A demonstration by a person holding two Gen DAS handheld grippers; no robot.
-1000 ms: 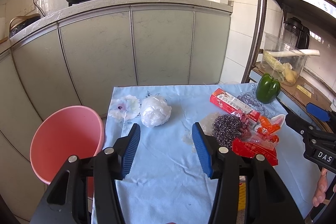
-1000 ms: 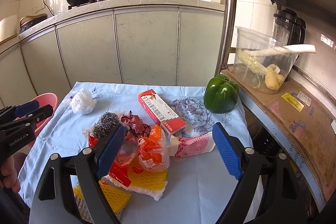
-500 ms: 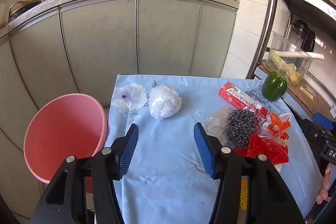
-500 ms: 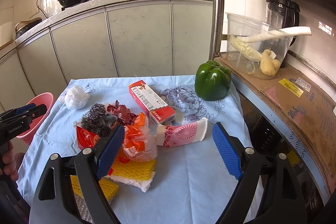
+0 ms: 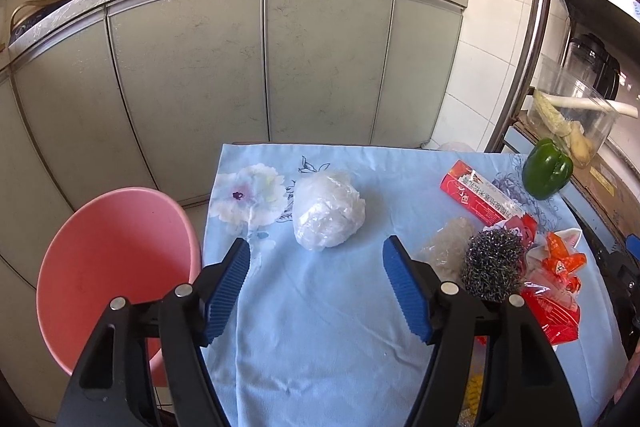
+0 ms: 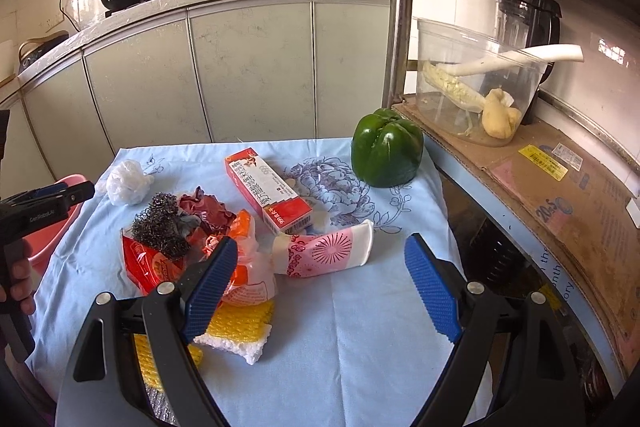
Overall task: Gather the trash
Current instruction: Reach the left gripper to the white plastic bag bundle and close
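Note:
A crumpled white plastic bag (image 5: 329, 213) lies on the blue tablecloth (image 5: 320, 327), just ahead of my open, empty left gripper (image 5: 316, 267). A pink bin (image 5: 108, 267) stands left of the table. A trash pile lies to the right: steel wool (image 6: 160, 223), red wrapper (image 6: 146, 263), orange wrapper (image 6: 244, 259), red box (image 6: 268, 193), pink-patterned wrapper (image 6: 332, 253), yellow foam net (image 6: 240, 323). My right gripper (image 6: 320, 275) is open and empty, hovering just short of the pink wrapper. The white bag also shows in the right wrist view (image 6: 126, 183).
A green bell pepper (image 6: 386, 153) sits at the table's far right corner. A shelf with cardboard (image 6: 560, 187) and a clear container of vegetables (image 6: 472, 87) stands to the right. Grey kitchen cabinets (image 5: 240, 67) with woks on top stand behind the table.
My left gripper has moved forward and left, bringing the white bag between its open fingers' line. My right gripper has shifted closer over the pink wrapper. Both stay open.

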